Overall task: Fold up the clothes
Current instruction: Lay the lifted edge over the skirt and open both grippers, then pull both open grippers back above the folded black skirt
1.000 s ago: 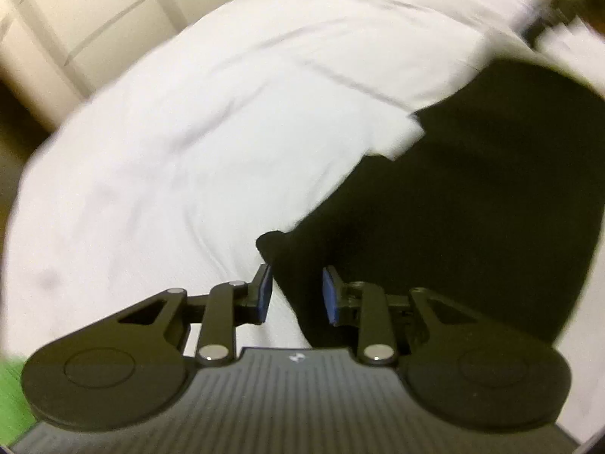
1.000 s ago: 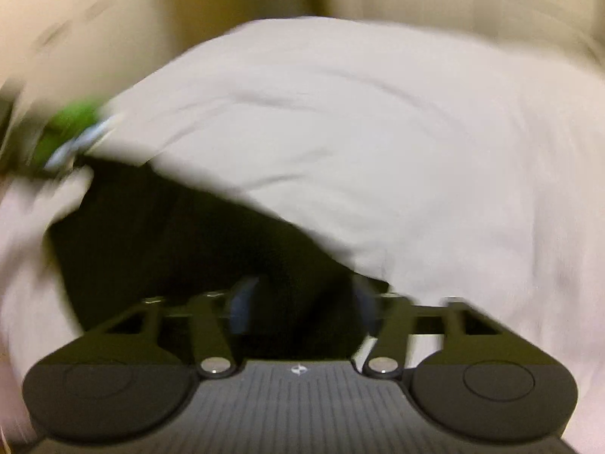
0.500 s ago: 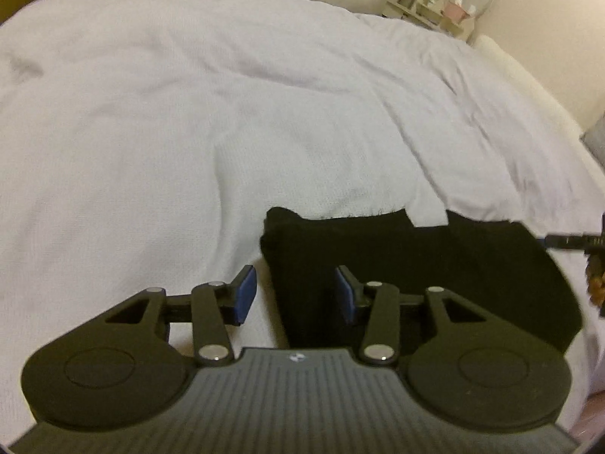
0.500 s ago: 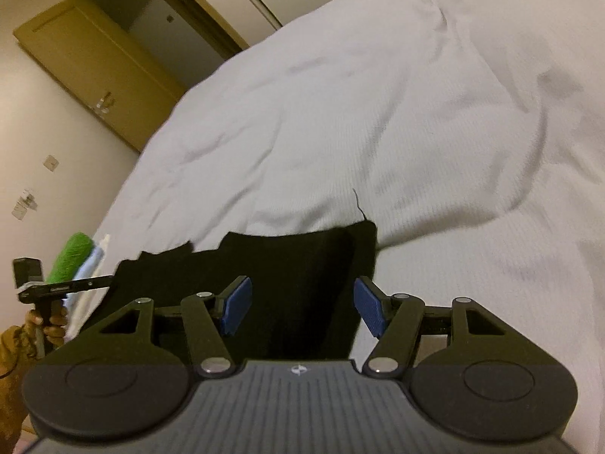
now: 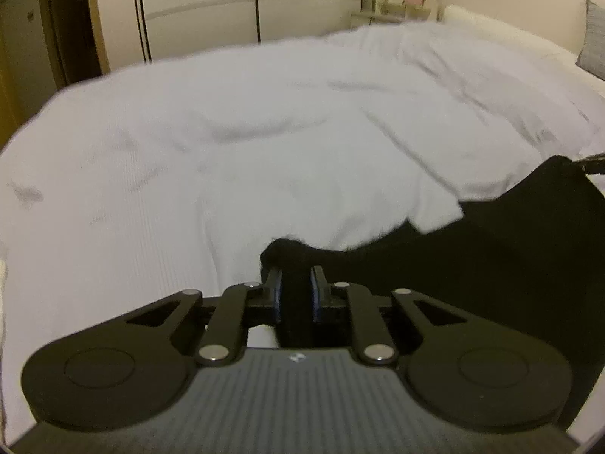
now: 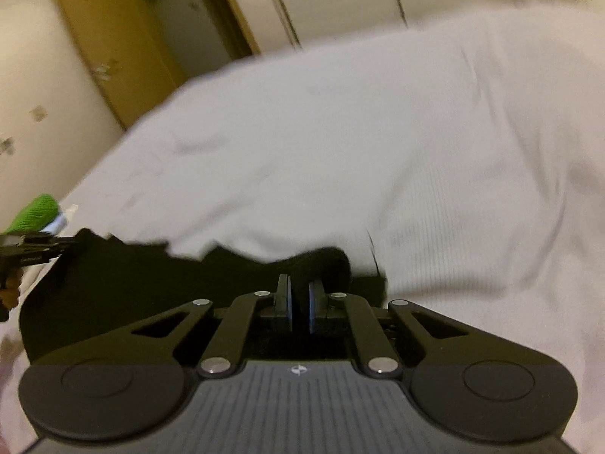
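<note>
Both grippers are clamped narrow on the black garment (image 5: 491, 265) — the left gripper (image 5: 296, 283) pinches one corner, the right gripper (image 6: 298, 291) another. The cloth stretches between them above the white bed (image 5: 227, 151), toward 3 o'clock in the left view.

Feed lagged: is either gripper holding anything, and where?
Both hold the black garment: left gripper and right gripper each pinch an opposite corner.

Garment (image 5: 510, 249) lies on the bed (image 5: 227, 151), wardrobe (image 5: 310, 3) behind
</note>
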Available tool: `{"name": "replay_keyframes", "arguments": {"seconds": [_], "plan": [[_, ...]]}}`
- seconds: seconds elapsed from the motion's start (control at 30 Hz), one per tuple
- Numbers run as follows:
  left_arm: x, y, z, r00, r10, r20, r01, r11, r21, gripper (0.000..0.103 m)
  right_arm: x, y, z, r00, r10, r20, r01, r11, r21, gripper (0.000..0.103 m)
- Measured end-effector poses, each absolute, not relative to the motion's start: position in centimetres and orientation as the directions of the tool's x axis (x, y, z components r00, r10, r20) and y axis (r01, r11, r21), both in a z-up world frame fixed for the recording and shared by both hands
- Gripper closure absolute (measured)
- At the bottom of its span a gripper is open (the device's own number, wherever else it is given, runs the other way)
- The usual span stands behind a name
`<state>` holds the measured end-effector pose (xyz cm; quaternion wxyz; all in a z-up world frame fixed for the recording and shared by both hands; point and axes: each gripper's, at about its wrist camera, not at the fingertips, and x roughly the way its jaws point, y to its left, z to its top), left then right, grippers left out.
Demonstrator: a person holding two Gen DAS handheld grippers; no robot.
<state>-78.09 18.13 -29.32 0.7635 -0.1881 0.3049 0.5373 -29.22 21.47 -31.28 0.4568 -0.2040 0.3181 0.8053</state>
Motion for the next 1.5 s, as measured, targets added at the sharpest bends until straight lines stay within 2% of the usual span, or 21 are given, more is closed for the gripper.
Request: {"name": "replay_keyframes", "arguments": {"seconds": [0.1,0.23,0.33,0.43,0.53,0.6,0.63,0.67,0.7,0.73,0.77,0.8,0.87,0.97,1.07,1.2,1.27,1.33,1.47,1.5], "plan": [[-77.4,18.7,-29.1,0.218,0.729,-0.649,-0.936,0.344,0.072,0.09,-29.2,20.7,-29.9,-0.481,0.65,-0.588,-0.875,-0.39,0.286,0.096],[-76.8,20.1,-30.8,0.164,0.733,-0.66,-0.941,0.317,0.118,0.092,-29.3,21.2,-31.0,-0.413,0.682,-0.604,-0.91,-0.334,0.244,0.097],[-77.5,20.8,-31.7,0.165,0.737,-0.656,-0.961,0.271,0.062,0.092,-29.3,21.1,-32.0,-0.38,0.708,-0.595,-0.925,-0.305,0.227,0.097],[-77.4,20.9,-32.6,0.16,0.735,-0.659,-0.959,0.274,0.073,0.092,-28.9,21.1,-32.2,-0.383,0.723,-0.575,-0.924,-0.305,0.232,0.097],[-76.7,21.5,-34.9,0.117,0.701,-0.704,-0.954,0.276,0.117,0.09,-30.0,22.3,-34.8,-0.321,0.647,-0.692,-0.944,-0.279,0.177,0.096],[-76.1,21.7,-34.8,0.085,0.702,-0.707,-0.955,0.26,0.144,0.083,-30.2,22.0,-34.6,-0.267,0.655,-0.707,-0.962,-0.228,0.152,0.094],[-75.9,21.9,-34.7,0.069,0.703,-0.708,-0.955,0.252,0.157,0.079,-30.2,21.8,-34.5,-0.24,0.658,-0.714,-0.969,-0.202,0.139,0.084],[-76.0,21.8,-34.2,0.053,0.709,-0.703,-0.957,0.236,0.166,0.071,-30.3,21.6,-34.4,-0.213,0.66,-0.72,-0.976,-0.177,0.126,0.058],[-76.3,21.7,-33.5,0.039,0.72,-0.693,-0.962,0.215,0.169,0.067,-30.4,21.5,-34.2,-0.186,0.662,-0.726,-0.982,-0.151,0.113,0.049],[-77.0,21.4,-32.6,0.014,0.729,-0.684,-0.97,0.175,0.166,0.067,-30.4,21.3,-34.1,-0.158,0.663,-0.732,-0.987,-0.125,0.1,0.045],[-77.7,21.1,-31.6,-0.011,0.737,-0.675,-0.977,0.134,0.163,0.072,-30.2,20.3,-33.0,-0.129,0.687,-0.715,-0.991,-0.106,0.077,0.047],[-78.2,20.6,-30.9,-0.047,0.74,-0.671,-0.981,0.093,0.172,0.082,-30.0,19.3,-32.0,-0.1,0.71,-0.697,-0.995,-0.086,0.054,0.047],[-78.9,18.1,-29.1,-0.034,0.758,-0.651,-0.986,0.082,0.147,0.09,-29.6,16.8,-29.9,-0.083,0.752,-0.654,-0.996,-0.072,0.044,0.048],[-77.9,12.6,-27.4,0.084,0.778,-0.622,-0.98,0.178,0.089,0.09,-30.5,12.1,-28.2,-0.142,0.78,-0.609,-0.99,-0.124,0.072,0.047],[-75.8,7.6,-27.4,0.127,0.786,-0.605,-0.958,0.255,0.129,0.09,-32.6,7.5,-27.6,-0.205,0.782,-0.589,-0.977,-0.197,0.078,0.048],[-73.6,5.7,-30.7,0.12,0.726,-0.677,-0.956,0.269,0.118,0.09,-36.0,3.6,-30.1,-0.149,0.774,-0.616,-0.98,-0.198,-0.011,0.052],[-73.3,5.9,-33.3,0.081,0.695,-0.714,-0.968,0.226,0.11,0.09,-36.6,3.2,-32.3,-0.135,0.754,-0.643,-0.984,-0.177,0.0,0.053],[-73.5,6.0,-34.9,0.071,0.705,-0.706,-0.976,0.195,0.097,0.091,-36.3,3.4,-33.9,-0.13,0.741,-0.659,-0.988,-0.152,0.024,0.054],[-72.4,5.4,-33.1,0.014,0.714,-0.7,-0.985,0.131,0.114,0.092,-34.8,4.3,-35.4,-0.134,0.724,-0.676,-0.991,-0.089,0.101,0.04],[-72.0,4.8,-32.3,0.008,0.726,-0.688,-0.985,0.125,0.121,0.092,-34.5,4.5,-35.8,-0.135,0.72,-0.68,-0.99,-0.073,0.12,0.041]]}}
